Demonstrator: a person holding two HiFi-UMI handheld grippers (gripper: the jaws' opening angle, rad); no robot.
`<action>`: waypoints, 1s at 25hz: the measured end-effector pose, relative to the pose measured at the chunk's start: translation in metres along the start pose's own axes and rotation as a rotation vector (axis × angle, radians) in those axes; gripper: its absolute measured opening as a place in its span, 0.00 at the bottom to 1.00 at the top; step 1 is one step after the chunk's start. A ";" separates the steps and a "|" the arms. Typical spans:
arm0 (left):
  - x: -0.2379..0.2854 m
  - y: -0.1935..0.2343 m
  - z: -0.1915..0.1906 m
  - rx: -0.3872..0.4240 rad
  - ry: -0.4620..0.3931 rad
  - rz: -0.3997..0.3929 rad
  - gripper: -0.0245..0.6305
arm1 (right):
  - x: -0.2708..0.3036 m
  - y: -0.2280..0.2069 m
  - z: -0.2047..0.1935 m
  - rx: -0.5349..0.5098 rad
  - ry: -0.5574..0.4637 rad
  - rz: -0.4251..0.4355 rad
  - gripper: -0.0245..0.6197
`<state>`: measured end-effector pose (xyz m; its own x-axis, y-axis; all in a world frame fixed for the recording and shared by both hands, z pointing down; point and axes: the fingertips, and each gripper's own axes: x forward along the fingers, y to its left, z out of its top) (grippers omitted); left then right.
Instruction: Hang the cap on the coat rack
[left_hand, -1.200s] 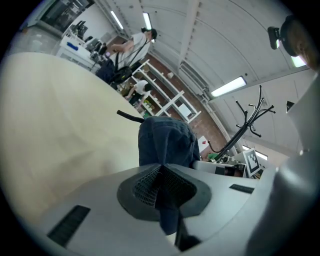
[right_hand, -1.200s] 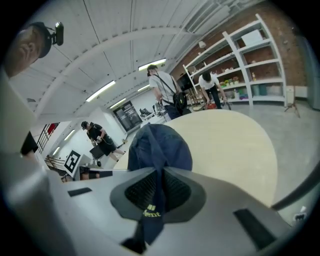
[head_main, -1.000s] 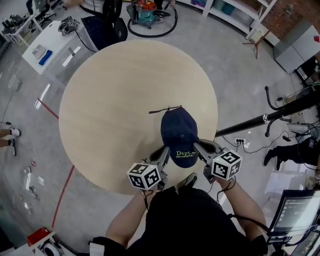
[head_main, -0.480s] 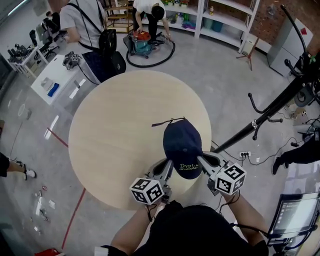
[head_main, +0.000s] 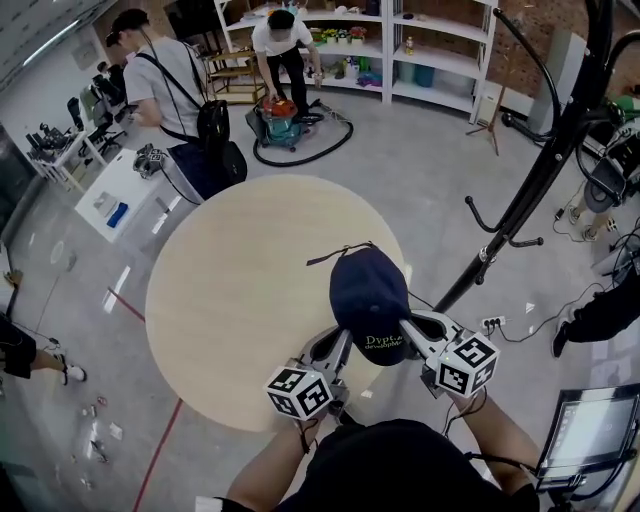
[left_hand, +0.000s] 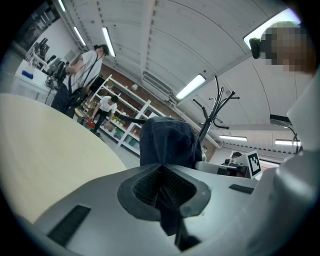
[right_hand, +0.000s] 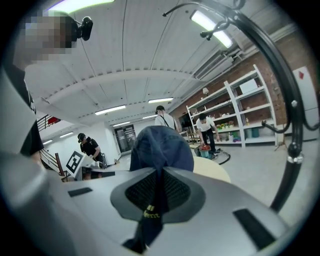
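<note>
Risen since a second ago, nearer the coat rack (head_main: 530, 187). Clamps the cap (head_main: 368, 293) by its brim with left hand-held gripper (head_main: 338, 348) and right hand-held gripper (head_main: 407, 328), each pinching fabric.

The head view looks steeply down on the round table (head_main: 230, 290). Both gripper views look near-level from close behind their jaws. All three share the cap (head_main: 368, 290) and coat rack (head_main: 530, 190).
</note>
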<state>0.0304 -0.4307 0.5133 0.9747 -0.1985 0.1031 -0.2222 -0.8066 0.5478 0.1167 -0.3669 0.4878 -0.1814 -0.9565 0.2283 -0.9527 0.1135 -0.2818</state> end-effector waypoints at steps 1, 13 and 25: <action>0.002 -0.007 0.001 0.009 -0.003 -0.005 0.07 | -0.006 -0.001 0.004 -0.002 -0.011 -0.003 0.08; 0.031 -0.090 0.021 0.134 -0.061 -0.073 0.07 | -0.081 -0.017 0.052 -0.067 -0.161 -0.019 0.07; 0.062 -0.186 0.020 0.250 -0.127 -0.173 0.07 | -0.175 -0.039 0.083 -0.173 -0.277 -0.080 0.07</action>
<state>0.1314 -0.3039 0.4012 0.9910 -0.1020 -0.0862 -0.0687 -0.9429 0.3258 0.2053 -0.2258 0.3817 -0.0540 -0.9982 -0.0259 -0.9928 0.0565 -0.1058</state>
